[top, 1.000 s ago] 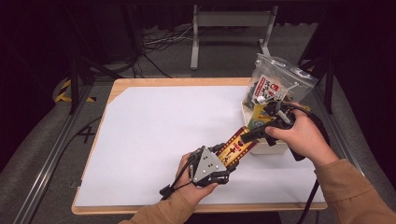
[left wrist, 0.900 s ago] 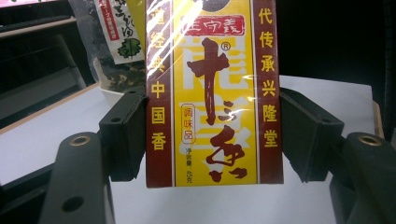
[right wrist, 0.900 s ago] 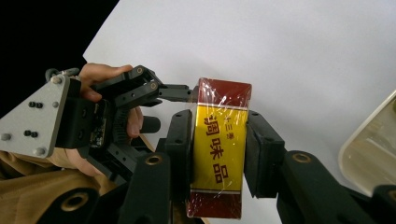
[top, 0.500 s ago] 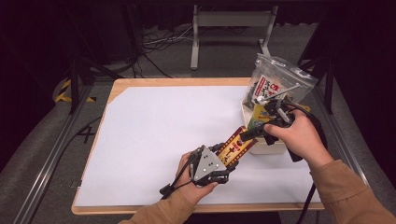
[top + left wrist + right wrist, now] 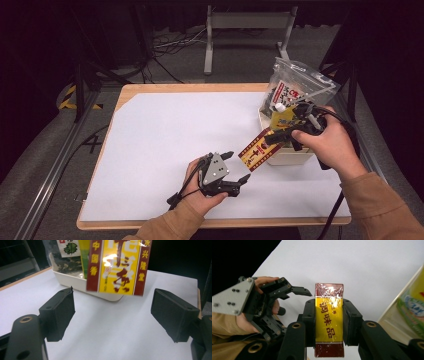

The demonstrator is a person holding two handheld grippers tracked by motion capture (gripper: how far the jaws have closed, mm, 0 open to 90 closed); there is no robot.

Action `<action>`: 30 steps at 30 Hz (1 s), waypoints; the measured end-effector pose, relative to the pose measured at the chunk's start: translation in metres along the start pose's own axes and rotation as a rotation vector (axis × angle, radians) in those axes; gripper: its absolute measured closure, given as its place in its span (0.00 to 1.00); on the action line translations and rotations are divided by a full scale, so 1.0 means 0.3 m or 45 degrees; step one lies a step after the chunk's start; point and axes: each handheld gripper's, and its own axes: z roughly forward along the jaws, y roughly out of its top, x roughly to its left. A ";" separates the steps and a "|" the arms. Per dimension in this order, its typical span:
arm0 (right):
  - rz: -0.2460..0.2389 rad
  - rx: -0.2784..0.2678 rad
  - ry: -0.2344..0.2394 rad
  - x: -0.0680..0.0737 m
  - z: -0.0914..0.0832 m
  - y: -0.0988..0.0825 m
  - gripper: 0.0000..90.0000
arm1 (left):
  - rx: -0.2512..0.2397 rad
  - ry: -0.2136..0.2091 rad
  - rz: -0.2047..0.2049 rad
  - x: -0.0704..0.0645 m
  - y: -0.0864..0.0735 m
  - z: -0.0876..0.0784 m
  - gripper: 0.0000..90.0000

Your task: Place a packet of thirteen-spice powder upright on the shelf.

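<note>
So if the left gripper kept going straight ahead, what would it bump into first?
Probably the yellow and red packet, which the right gripper holds just ahead of the left gripper. Its jaws stand open, apart from it. Behind sits the white tray.

One seasoning packet (image 5: 257,150), one tray (image 5: 292,157), two grippers.

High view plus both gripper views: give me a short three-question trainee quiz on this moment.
1. True or false: the left gripper is clamped on the red-and-yellow packet.
2. Which gripper holds the packet? A. left B. right C. both
3. Fill in: behind the packet, the clear bag stands in a white ____.

Key: 1. False; its jaws have just been opening and stand apart, short of the packet. 2. B. 3. Tray.
</note>
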 end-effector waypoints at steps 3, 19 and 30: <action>-0.072 -0.007 -0.045 0.003 -0.022 0.002 0.76 | 0.035 0.002 0.006 0.018 -0.002 -0.023 0.25; -0.343 0.042 -0.198 -0.022 -0.100 0.041 0.76 | 0.083 0.112 -0.079 0.176 -0.026 -0.230 0.25; -0.546 0.128 -0.257 -0.035 -0.121 0.074 0.76 | 0.075 0.202 -0.128 0.230 -0.049 -0.341 0.25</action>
